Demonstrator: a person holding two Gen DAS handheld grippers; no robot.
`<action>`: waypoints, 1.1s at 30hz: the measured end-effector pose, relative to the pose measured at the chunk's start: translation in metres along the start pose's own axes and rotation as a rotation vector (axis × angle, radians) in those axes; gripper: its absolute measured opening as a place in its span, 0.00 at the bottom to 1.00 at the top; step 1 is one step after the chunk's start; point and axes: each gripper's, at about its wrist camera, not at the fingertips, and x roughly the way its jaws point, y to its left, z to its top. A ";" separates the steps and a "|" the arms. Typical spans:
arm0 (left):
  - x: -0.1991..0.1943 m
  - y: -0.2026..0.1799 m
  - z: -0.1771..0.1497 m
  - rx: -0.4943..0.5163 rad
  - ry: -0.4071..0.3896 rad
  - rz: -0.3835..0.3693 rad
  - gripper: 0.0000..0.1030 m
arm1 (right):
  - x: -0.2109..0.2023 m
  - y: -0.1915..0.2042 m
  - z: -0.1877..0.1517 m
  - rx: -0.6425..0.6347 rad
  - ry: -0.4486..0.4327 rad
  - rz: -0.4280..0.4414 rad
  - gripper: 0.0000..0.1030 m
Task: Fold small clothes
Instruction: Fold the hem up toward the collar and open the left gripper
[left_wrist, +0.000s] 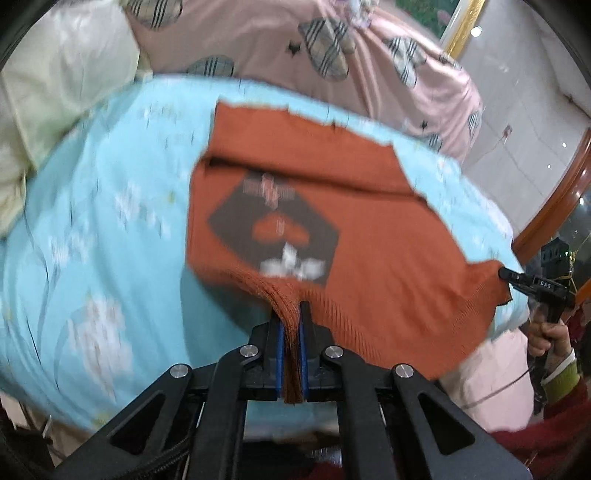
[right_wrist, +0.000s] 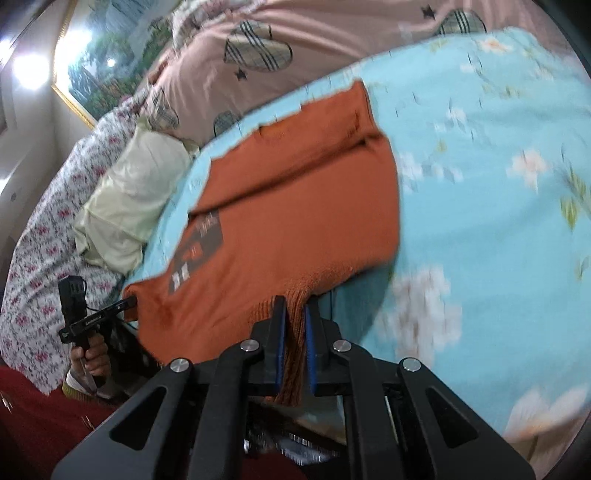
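An orange knit sweater with a dark patterned patch lies spread on a light blue flowered bedsheet. My left gripper is shut on the ribbed hem at the sweater's near left corner. In the right wrist view the same sweater runs away from me, and my right gripper is shut on its ribbed hem at the near right corner. Each gripper shows in the other's view, held by a hand: the right gripper at the sweater's far corner, the left gripper likewise.
A pink duvet with plaid hearts is heaped behind the sweater. A pale yellow pillow lies at the bed's side. A gold-framed picture hangs on the wall. The blue sheet spreads open to the right.
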 end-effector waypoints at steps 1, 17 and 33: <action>0.001 -0.001 0.012 0.001 -0.023 -0.004 0.05 | -0.001 0.001 0.012 -0.003 -0.028 0.000 0.10; 0.118 0.043 0.221 -0.049 -0.200 0.128 0.04 | 0.108 -0.022 0.217 -0.041 -0.135 -0.178 0.10; 0.254 0.103 0.262 -0.104 -0.013 0.238 0.09 | 0.202 -0.072 0.255 0.030 -0.018 -0.343 0.19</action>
